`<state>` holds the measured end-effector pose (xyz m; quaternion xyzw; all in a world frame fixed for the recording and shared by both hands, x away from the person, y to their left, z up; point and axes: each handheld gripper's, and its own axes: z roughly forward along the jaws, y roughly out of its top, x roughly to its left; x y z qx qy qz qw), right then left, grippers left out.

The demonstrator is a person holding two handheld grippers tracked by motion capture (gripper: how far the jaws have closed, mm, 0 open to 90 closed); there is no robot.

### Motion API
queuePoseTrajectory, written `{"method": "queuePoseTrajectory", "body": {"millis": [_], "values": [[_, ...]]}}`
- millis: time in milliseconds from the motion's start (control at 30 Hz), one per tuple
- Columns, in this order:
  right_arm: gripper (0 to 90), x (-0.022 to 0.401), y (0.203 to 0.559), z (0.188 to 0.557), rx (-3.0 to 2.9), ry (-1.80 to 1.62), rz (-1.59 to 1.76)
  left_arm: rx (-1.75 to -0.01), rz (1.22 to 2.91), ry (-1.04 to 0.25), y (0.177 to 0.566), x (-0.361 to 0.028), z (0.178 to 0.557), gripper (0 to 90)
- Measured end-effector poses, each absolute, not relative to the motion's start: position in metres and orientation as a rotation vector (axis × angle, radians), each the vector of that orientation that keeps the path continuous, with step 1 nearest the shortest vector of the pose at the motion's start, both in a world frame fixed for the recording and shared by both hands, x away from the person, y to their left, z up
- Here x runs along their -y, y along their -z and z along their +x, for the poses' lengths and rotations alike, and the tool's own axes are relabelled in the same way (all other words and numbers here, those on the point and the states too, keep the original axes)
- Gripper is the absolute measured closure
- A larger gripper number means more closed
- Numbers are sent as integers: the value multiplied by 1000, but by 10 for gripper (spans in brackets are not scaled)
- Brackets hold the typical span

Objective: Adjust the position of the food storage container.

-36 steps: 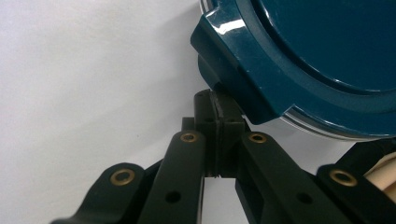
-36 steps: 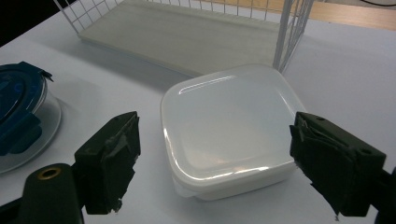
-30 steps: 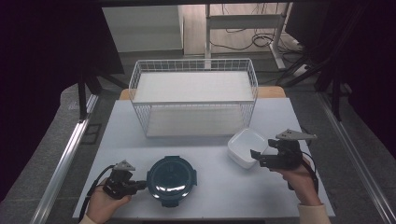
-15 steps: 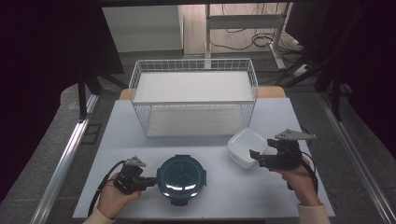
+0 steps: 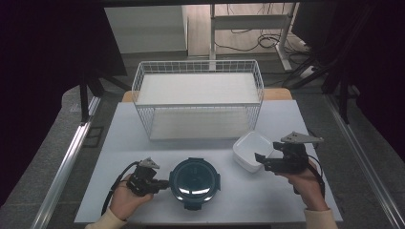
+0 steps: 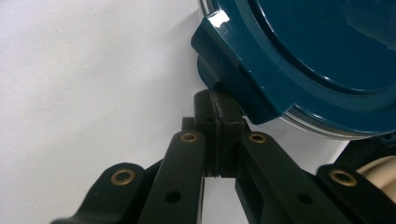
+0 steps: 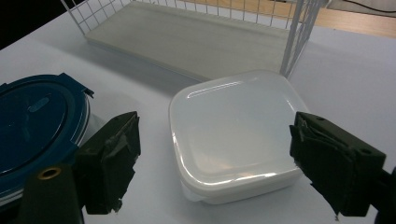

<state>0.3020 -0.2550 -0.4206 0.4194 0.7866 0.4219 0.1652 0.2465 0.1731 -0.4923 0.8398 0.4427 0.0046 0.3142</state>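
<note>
Round blue container (image 5: 195,180) lies flat, lid up; clenched left claw (image 5: 165,183) touches its latch, right claw (image 5: 259,159) released.

My left gripper (image 6: 218,135) has its jaws pressed together, tips touching the side latch of the blue lid (image 6: 308,51).

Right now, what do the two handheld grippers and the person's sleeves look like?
Both grippers are black. The right gripper carries a grey three-cornered plate on top, as does the smaller-looking left gripper. A black cable loops from the left one. Up close, the jaw links show brass-coloured rivets and dark padded tips. Light cream sleeve cuffs show at both wrists.
</note>
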Motion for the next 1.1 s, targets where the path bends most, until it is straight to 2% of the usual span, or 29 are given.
{"method": "queuePoseTrajectory", "body": {"millis": [667,767,900,967,1000,1033,1100], "values": [[156,252,419,300,-2229,-1216,1188,-1143,2238,3,497,-157,254,900],[156,252,417,299,-2219,-1231,1178,-1142,2229,11,497,-160,254,879],[156,253,415,298,-2206,-1240,1174,-1133,2153,-36,478,-174,253,846],[156,254,415,297,-2200,-1244,1176,-1134,2098,-115,461,-181,250,777],[156,254,415,297,-2200,-1244,1176,-1134,2098,-115,461,-181,250,727],[156,253,414,297,-2200,-1245,1175,-1138,2074,-138,455,-183,249,727],[155,252,414,296,-2202,-1251,1174,-1144,2022,-157,443,-187,250,581]]}}
